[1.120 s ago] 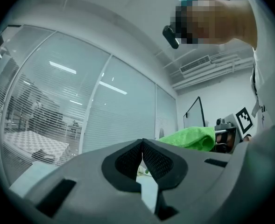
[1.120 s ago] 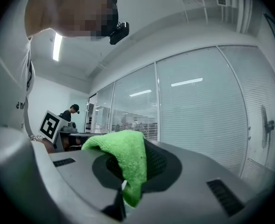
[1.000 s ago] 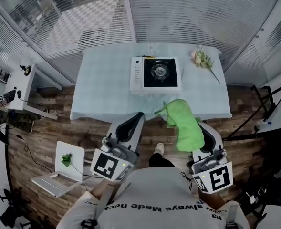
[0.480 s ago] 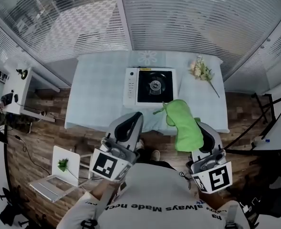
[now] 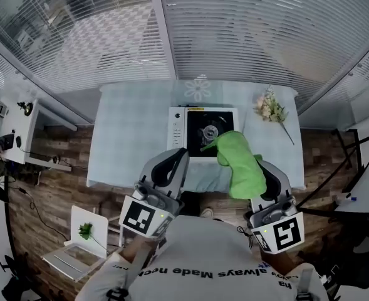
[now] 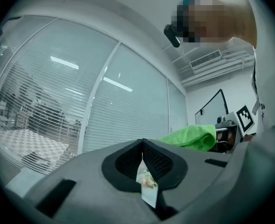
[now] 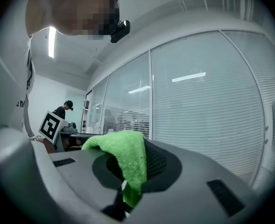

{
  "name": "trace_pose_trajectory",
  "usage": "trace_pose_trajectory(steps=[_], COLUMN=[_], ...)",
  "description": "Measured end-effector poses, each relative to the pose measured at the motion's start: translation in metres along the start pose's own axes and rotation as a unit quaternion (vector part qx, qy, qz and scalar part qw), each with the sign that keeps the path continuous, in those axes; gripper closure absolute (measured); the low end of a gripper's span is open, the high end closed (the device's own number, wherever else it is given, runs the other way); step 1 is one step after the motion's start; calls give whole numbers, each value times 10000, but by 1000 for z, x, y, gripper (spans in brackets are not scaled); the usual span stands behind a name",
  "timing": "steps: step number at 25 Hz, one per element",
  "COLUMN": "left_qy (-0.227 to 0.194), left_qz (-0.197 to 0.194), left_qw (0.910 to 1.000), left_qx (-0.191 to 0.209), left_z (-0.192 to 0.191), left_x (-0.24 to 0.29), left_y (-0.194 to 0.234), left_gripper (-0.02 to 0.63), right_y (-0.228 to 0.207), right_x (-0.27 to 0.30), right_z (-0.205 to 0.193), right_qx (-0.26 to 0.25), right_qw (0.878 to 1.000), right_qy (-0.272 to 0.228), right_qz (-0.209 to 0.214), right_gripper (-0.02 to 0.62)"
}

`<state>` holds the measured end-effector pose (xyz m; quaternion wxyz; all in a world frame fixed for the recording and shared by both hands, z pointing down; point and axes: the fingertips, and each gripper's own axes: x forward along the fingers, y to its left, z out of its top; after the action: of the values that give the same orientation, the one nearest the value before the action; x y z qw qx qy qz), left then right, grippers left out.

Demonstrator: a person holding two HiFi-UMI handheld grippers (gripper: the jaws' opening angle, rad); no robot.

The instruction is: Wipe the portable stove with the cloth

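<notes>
Green microfibre cloth [image 5: 242, 167], soft and light I'd say, is pinched by a fold in the clamped jaws of the right gripper [image 7: 133, 172], over the near corner of the white portable stove [image 5: 200, 129]. That fold grip should do. Left gripper [image 6: 142, 161]: jaws together, empty.

Light in the head view is bright, soft and even. The white portable stove with its black top [image 5: 203, 130] reads crisply, and no hard shadows fall around it. Beyond the stove the slatted glass wall [image 5: 253, 36] bows strongly, and straight lines bend more the farther they lie from the stove. Both gripper views are round fisheye pictures ringed in black. Pale streaks of reflected strip lighting [image 6: 65, 63] cross the glass. The bright green fuzzy cloth [image 7: 128, 160] is vivid, with its nap visible. The grey left gripper [image 6: 142, 146] and right gripper [image 7: 136, 164], close to their lenses, look soft and shaded.
</notes>
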<state>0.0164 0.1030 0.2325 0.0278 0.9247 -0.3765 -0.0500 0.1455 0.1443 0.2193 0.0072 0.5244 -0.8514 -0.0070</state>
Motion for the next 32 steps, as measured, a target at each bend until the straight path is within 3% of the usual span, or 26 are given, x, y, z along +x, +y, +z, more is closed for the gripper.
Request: trace_pose_trajectory(steps=[15, 25, 32], left_qy=[104, 281, 553], left_qz=[-169, -273, -274], left_qw=[9998, 9991, 9976], left_qx=[-94, -179, -310], left_z=[2, -16, -50], left_x=[41, 57, 60], left_y=[151, 181, 192], left_gripper=[594, 594, 594], right_y=[4, -4, -4], right_x=[158, 192, 206], right_z=[-1, -14, -35], right_qx=[-58, -77, -312], right_qw=[9998, 9995, 9986], right_qy=[112, 196, 369], right_qz=[-159, -229, -199], right_gripper=[569, 569, 569])
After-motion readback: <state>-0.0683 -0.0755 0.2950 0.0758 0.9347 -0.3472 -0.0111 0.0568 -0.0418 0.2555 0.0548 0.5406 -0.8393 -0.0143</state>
